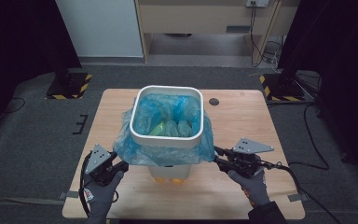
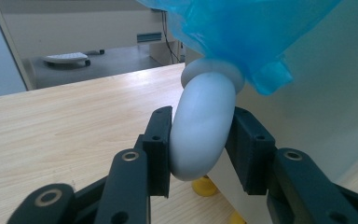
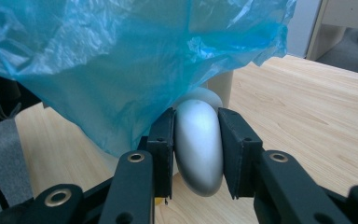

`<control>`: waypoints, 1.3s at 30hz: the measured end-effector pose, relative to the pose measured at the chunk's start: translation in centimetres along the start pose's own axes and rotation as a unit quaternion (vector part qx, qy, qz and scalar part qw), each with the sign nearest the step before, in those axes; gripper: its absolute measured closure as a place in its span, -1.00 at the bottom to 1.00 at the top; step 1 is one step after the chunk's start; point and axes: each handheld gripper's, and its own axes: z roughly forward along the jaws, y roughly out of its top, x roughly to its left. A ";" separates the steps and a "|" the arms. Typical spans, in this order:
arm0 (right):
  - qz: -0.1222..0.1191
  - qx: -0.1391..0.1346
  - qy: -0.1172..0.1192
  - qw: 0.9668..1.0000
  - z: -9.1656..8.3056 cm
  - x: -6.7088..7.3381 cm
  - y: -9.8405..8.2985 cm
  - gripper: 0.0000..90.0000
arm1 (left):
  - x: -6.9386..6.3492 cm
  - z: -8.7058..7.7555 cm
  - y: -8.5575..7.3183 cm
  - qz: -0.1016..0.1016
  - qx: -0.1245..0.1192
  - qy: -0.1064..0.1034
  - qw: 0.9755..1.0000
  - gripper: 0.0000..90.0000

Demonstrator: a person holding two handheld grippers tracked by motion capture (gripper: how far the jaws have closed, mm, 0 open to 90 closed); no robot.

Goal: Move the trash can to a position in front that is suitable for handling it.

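Pale wood-grain surface (image 1: pixel 242 116), matt and smooth. On it, a white bin (image 1: pixel 166 136) of smooth, faintly glossy plastic, lined with thin, crinkled, translucent blue plastic bag (image 1: pixel 168 112). At the bin's sides, rounded satin-white handles (image 2: pixel 200 135) between matt black plastic tongs.

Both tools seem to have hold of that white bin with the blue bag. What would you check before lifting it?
1. Left tool clamped on the left handle: ok.
2. Right tool clamped on the right handle: ok.
3. Blue bag folded over the bin's rim: ok.
4. Bag clear of both grips: ok.
5. Bin standing upright on the table: ok.
6. Weight of the contents: cannot tell.
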 end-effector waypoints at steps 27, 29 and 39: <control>-0.033 0.042 -0.001 0.999 -1.0 -1.6 1.0 0.51 | -1.0 1.8 0.3 0.008 0.003 -0.015 1.000 0.42; -0.028 0.039 0.001 0.999 -1.0 -1.9 0.9 0.51 | -1.1 2.0 0.3 0.008 0.003 -0.016 1.000 0.42; -0.024 0.028 -0.013 0.999 -1.7 -2.3 0.3 0.51 | -1.5 3.0 0.6 0.015 0.008 -0.022 1.000 0.43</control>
